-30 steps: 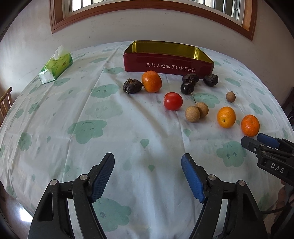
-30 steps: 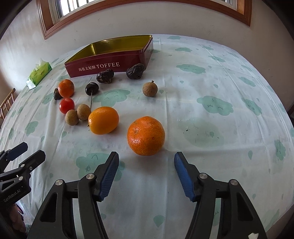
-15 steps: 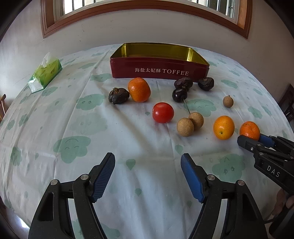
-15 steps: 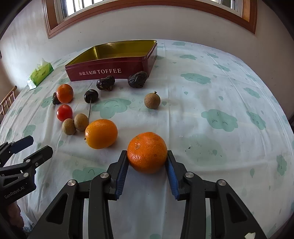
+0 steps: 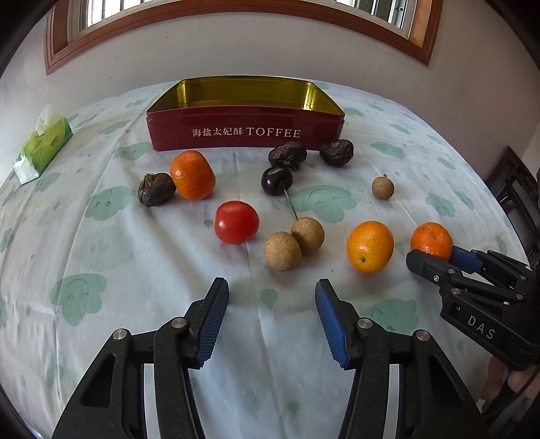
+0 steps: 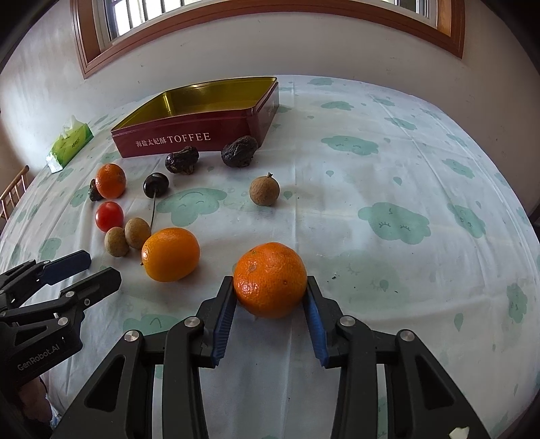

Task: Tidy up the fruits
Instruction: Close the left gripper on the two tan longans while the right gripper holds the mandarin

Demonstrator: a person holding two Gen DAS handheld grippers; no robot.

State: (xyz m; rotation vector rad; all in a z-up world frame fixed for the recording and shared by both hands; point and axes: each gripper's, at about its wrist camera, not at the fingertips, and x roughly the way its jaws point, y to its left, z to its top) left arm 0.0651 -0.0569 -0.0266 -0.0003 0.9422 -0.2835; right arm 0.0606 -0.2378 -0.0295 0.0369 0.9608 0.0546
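Fruits lay scattered across the tabletop [image 5: 101,304] before an empty toffee tin [image 5: 246,131] as the right gripper [image 6: 270,304] clamped its fingers on a mandarin [image 6: 270,279] and the left gripper [image 5: 271,317] hovered, fingers apart, sorting barely begun.

A green tissue pack [image 5: 43,145] is lying far ahead and to the left of the gripper on a cloud-printed tablecloth [image 5: 101,243]. A wood-framed window [image 6: 263,20] is running along the wall beyond. A wooden chair [image 6: 13,196] is peeking in at the left edge.
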